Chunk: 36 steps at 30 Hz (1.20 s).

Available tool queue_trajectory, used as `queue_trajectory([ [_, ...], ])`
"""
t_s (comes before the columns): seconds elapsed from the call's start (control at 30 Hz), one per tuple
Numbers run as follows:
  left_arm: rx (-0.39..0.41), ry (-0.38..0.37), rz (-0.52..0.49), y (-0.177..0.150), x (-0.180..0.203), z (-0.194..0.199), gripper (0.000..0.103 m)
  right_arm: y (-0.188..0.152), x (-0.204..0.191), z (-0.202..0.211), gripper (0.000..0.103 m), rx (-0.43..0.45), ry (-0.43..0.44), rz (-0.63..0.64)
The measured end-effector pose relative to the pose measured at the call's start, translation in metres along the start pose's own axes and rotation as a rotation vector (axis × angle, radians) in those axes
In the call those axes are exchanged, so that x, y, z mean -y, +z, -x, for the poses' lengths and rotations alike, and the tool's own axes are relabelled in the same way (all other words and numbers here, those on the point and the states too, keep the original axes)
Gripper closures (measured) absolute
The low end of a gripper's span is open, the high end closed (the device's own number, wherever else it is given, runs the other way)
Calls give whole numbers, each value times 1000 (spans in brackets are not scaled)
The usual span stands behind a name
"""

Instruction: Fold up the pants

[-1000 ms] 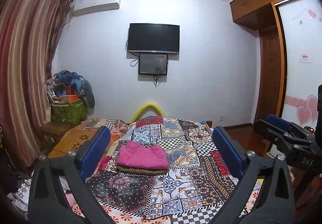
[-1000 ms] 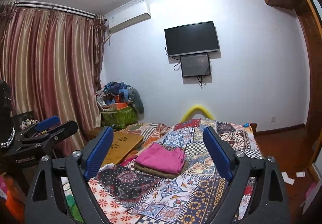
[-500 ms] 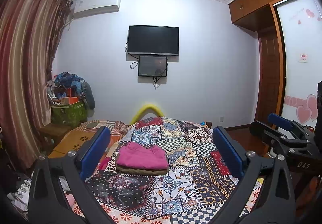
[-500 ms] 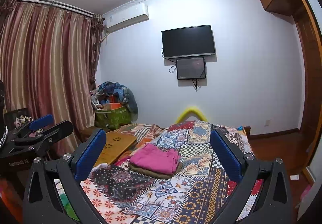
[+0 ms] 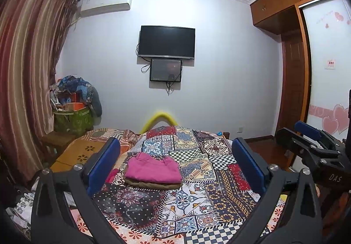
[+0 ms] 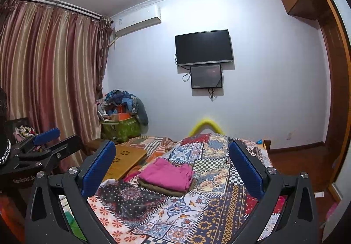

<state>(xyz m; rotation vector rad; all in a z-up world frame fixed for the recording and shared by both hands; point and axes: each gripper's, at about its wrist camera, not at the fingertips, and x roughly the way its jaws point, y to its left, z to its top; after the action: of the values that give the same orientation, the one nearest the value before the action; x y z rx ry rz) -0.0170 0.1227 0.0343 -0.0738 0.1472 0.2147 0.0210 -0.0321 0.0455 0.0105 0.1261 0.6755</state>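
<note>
Nearest, the left gripper [image 5: 175, 162] and the right gripper [image 6: 172, 164] hover above the bed's foot, jaws spread wide, released, gripping and touching nothing. Beyond them, folded pink pants [image 5: 153, 169] lie atop a folded brown garment [image 5: 151, 184] on the patchwork bedspread [image 5: 197, 200]. Farther back, a television [image 5: 167, 42] hangs on the wall.

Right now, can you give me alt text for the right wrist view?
Folded pink pants lie on a folded brown garment on a patchwork bedspread, framed by the open, empty jaws of the right gripper. The left gripper shows at the left edge, before striped curtains.
</note>
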Motion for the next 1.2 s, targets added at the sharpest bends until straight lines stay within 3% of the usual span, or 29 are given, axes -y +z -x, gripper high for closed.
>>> queue_trajectory([
  [1.2, -22, -37, 0, 0, 0, -6, 0, 1, 9, 9, 0, 5, -11, -29],
])
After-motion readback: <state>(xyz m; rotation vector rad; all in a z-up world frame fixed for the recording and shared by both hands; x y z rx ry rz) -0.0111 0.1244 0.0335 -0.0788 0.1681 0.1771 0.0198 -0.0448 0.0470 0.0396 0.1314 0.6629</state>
